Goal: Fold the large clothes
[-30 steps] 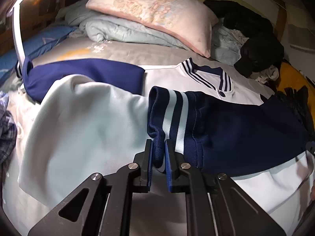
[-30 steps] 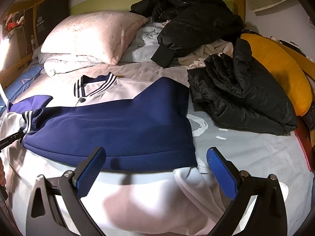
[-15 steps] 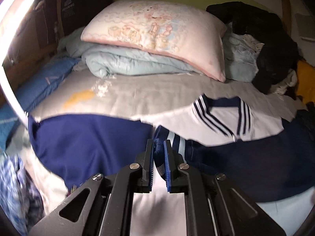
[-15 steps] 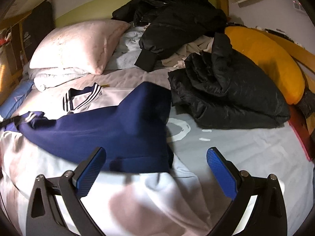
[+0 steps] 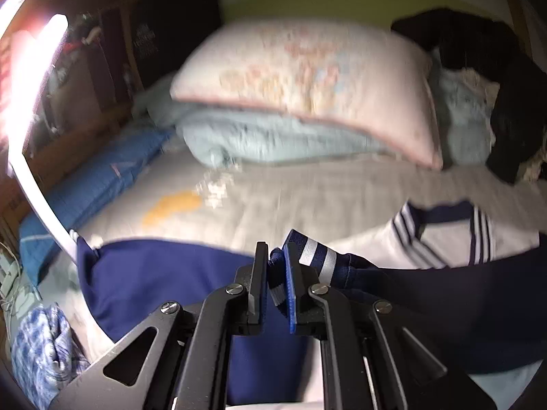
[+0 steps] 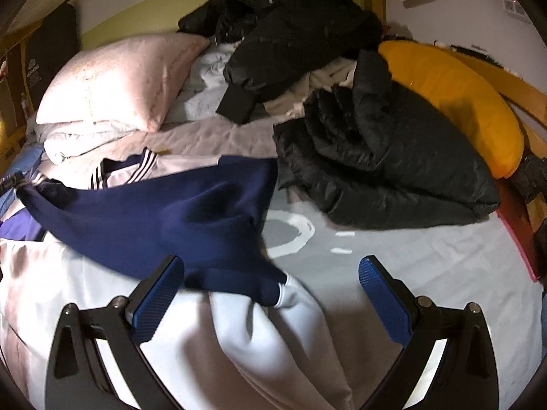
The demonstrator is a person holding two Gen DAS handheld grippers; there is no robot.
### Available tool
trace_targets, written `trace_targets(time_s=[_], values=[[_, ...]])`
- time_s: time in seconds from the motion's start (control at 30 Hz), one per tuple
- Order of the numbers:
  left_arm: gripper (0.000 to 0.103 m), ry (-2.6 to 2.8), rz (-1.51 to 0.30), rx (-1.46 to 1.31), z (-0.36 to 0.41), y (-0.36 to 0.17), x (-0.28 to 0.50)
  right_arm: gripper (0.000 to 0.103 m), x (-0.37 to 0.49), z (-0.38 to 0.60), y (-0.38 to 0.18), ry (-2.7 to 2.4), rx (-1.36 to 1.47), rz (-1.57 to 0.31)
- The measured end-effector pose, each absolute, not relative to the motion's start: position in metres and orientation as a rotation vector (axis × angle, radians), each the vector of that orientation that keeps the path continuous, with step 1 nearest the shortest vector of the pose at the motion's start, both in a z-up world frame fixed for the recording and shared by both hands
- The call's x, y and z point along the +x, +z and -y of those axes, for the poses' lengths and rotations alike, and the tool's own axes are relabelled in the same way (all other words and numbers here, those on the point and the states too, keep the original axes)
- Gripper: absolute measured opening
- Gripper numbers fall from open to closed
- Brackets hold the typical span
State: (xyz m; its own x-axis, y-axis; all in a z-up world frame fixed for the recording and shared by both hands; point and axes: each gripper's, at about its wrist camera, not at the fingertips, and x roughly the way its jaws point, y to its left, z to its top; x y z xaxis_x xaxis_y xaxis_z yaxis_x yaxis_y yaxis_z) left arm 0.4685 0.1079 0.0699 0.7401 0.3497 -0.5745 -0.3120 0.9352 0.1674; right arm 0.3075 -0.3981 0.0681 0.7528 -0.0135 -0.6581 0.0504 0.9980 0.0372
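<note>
A white jacket with navy sleeves [image 6: 239, 335] lies spread on the bed. My left gripper [image 5: 275, 256] is shut on the striped cuff [image 5: 316, 256] of one navy sleeve [image 5: 444, 307] and holds it lifted over the other navy sleeve [image 5: 154, 283]. The striped collar [image 5: 441, 239] lies to the right of the cuff. In the right wrist view the held sleeve [image 6: 164, 218] stretches leftward, taut and raised. My right gripper [image 6: 270, 294] is open and empty, low over the jacket's white body by the sleeve's shoulder end.
A pink pillow [image 5: 307, 82] on a pale blue quilt [image 5: 266, 136] lies at the bed's head. Black coats [image 6: 383, 157] and a yellow cushion [image 6: 454, 102] crowd the right side. A blue checked garment [image 5: 41, 348] lies at the left. Grey sheet [image 6: 410, 256] shows ahead of my right gripper.
My left gripper has lifted the striped cuff and carried it left and toward the pillow. The navy sleeve has been pulled taut and peeled off the white body. The right gripper stays open.
</note>
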Motion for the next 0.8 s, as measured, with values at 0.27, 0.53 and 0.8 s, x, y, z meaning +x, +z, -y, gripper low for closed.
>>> trace_targets(time_s=[0.27,0.53,0.8], values=[[0.053,0.278,-0.633,0.060,-0.126,0.054,0.428,0.102,0.305,0.392,0.067,-0.029,0.022,-0.712],[0.081,0.148,-0.554,0.012,-0.153,0.089,0.350,0.102,0.303,0.387,0.066,-0.011,0.022,-0.716],[0.100,0.070,-0.551,-0.228,-0.198,0.108,0.315,0.102,0.297,0.376,0.067,0.043,0.026,-0.716]])
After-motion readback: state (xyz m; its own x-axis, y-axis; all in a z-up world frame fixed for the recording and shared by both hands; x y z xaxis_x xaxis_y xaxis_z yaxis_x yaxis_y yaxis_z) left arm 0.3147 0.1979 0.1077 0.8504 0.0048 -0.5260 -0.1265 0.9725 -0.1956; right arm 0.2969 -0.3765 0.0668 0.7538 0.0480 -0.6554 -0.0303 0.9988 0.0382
